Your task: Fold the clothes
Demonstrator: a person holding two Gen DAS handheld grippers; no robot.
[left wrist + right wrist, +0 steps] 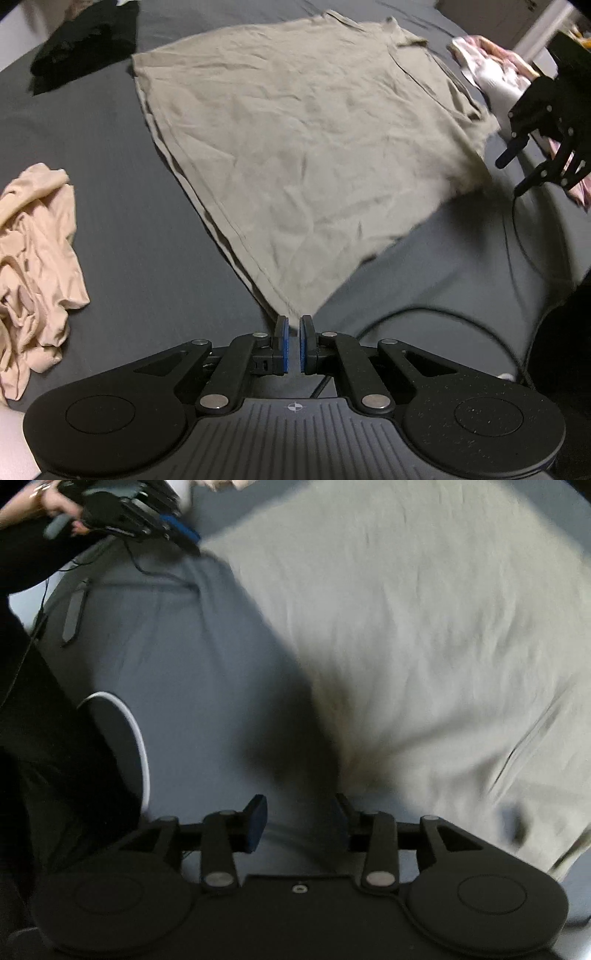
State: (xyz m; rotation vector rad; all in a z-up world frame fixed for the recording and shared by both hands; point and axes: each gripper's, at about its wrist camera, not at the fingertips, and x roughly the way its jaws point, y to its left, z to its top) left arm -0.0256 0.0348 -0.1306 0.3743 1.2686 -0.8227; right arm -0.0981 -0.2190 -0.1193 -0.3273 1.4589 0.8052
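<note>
Your left gripper (294, 325) is clenched on the near corner of the olive shirt (295, 140) — the blue pads pinch the hem right at the point where the cloth narrows toward you. From that corner the shirt fans out flat over the dark grey bedsheet (129, 229), reaching to the far side, wrinkled, with a doubled edge along its left.

Your right gripper (299, 821) stands released, its jaws apart with only the sheet showing between them — the shirt's edge lies just to their right, blurred. In the left wrist view that gripper hangs at the right, beside the shirt's right corner.

A crumpled peach garment (33, 258) sits at near left, a black garment (85, 40) at far left, and a pink patterned heap (491, 70) at far right.
</note>
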